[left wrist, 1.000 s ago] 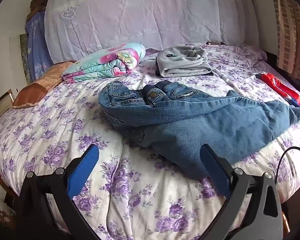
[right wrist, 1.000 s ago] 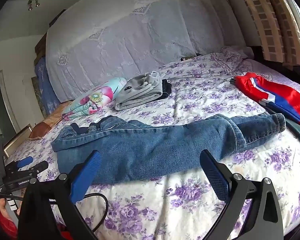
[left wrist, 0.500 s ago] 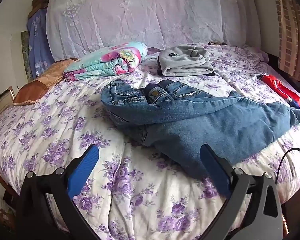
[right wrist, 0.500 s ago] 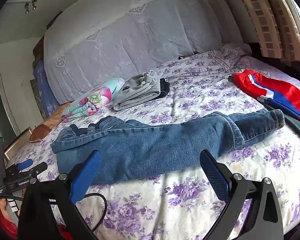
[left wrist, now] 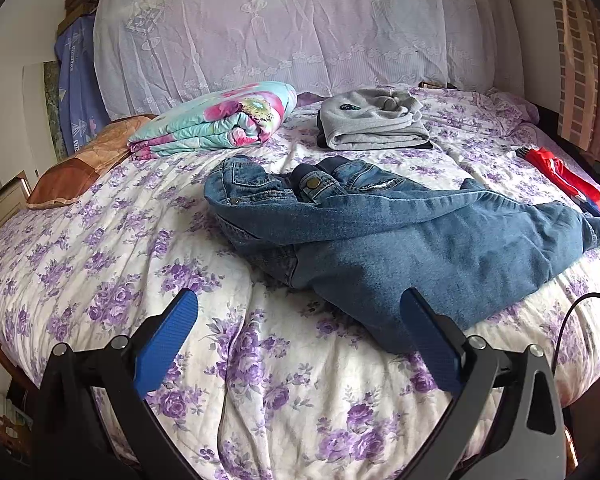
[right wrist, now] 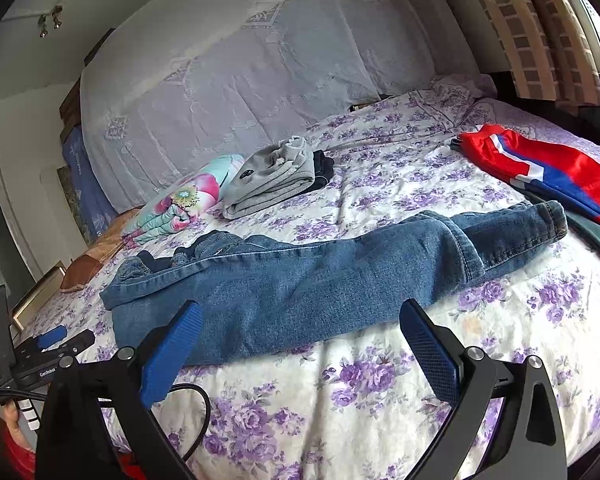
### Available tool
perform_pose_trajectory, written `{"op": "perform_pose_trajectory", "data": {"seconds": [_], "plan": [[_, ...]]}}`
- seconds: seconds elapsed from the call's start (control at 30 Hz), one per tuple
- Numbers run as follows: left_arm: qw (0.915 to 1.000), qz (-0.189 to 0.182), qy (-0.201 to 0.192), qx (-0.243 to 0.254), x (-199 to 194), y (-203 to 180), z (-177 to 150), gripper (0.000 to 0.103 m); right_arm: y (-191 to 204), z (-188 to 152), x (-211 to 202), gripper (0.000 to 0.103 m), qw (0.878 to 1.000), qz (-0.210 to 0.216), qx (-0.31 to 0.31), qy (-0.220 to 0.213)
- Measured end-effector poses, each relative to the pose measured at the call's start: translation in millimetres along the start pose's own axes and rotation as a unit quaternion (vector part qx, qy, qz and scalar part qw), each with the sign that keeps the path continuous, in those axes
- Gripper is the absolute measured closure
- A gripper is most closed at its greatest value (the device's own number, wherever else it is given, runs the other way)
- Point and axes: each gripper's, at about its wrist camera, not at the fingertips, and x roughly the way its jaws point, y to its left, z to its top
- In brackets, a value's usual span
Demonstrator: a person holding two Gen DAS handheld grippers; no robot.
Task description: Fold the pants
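Purple-flowered bedding (left wrist: pixel 112 248) covered the bed, with both pairs of tongs hovering above its near edge. In the left wrist view, the left tongs (left wrist: pixel 298 316) stood wide and empty at the bottom of the frame; the right tongs (right wrist: pixel 300 322) likewise gaped, holding nothing. Just beyond them lay the jeans (right wrist: pixel 300 280), long axis running across the frame, waistband (left wrist: pixel 312 186) toward the left, leg cuffs (right wrist: pixel 552 220) at the right. Judging from this, the left tongs were nearer the waist, the right nearer the cuffs. Farther back sat a folded grey garment (left wrist: pixel 374 126), a floral blanket (left wrist: pixel 216 120) and a red garment (right wrist: pixel 548 164).
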Motion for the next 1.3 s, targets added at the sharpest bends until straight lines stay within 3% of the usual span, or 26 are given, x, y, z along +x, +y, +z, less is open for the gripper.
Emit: {"op": "perform_pose_trajectory", "data": {"seconds": [0.67, 0.73, 1.3], "plan": [[1.0000, 0.001, 0.006, -0.003, -1.4, -0.7, -13.7, 0.004, -1.2, -0.7, 1.0, 0.003, 1.000, -0.001, 0.002, 0.000], [1.0000, 0.001, 0.005, -0.003, 0.7, 0.6, -1.7, 0.004, -1.2, -0.8, 1.2, 0.003, 1.000, -0.001, 0.002, 0.000], [1.0000, 0.000, 0.006, -0.003, 0.9, 1.1, -1.3, 0.004, -2.8, 0.5, -0.6, 0.003, 1.000, -0.004, 0.000, -0.002]]}}
